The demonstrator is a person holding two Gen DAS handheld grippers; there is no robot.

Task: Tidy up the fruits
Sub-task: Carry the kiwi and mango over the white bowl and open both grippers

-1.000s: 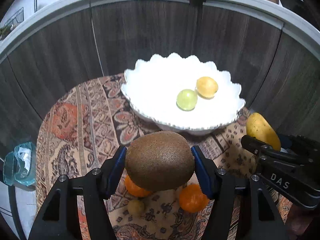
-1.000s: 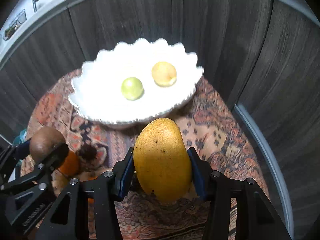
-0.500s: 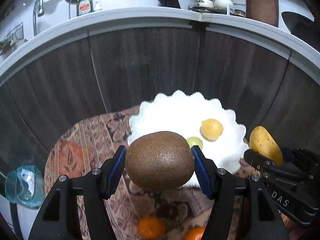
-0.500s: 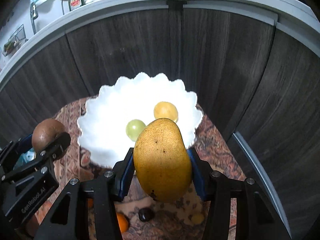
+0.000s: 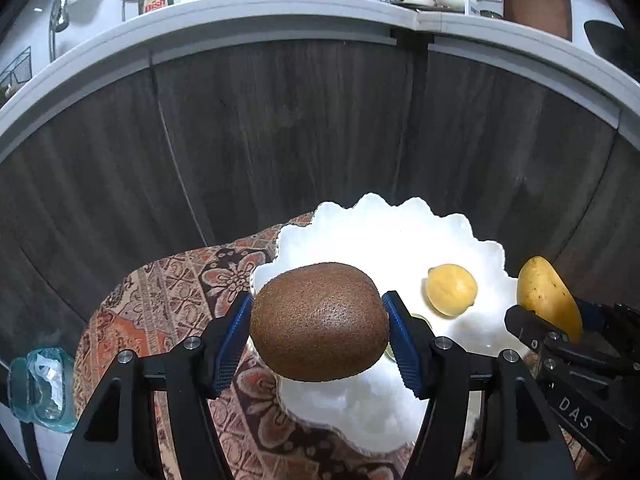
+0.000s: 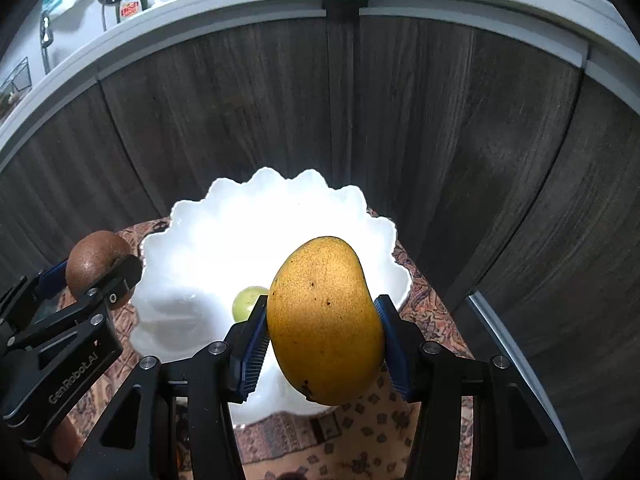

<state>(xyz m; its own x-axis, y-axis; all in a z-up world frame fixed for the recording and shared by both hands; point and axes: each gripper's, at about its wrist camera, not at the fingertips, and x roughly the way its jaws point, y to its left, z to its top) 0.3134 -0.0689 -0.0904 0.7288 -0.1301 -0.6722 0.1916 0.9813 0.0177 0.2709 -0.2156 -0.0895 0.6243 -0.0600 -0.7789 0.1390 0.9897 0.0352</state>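
Observation:
My left gripper [image 5: 320,332] is shut on a brown kiwi [image 5: 320,322] and holds it above the near left rim of the white scalloped bowl [image 5: 384,236]. My right gripper [image 6: 324,336] is shut on a yellow mango [image 6: 326,320], held above the bowl's [image 6: 224,240] near right part. In the bowl lie a yellow round fruit [image 5: 451,290] and a green round fruit [image 6: 246,303], the green one mostly hidden behind the held fruits. The kiwi [image 6: 98,258] shows at the left of the right wrist view; the mango [image 5: 546,298] shows at the right of the left wrist view.
The bowl stands on a small table with a patterned cloth [image 5: 172,304]. Dark wood cabinet fronts [image 5: 300,140] rise close behind, under a white counter [image 5: 240,12] with kitchenware. A clear blue container [image 5: 40,388] sits low at the left.
Both grippers have risen and moved forward over the bowl with their fruits. The oranges on the cloth have dropped out of view.

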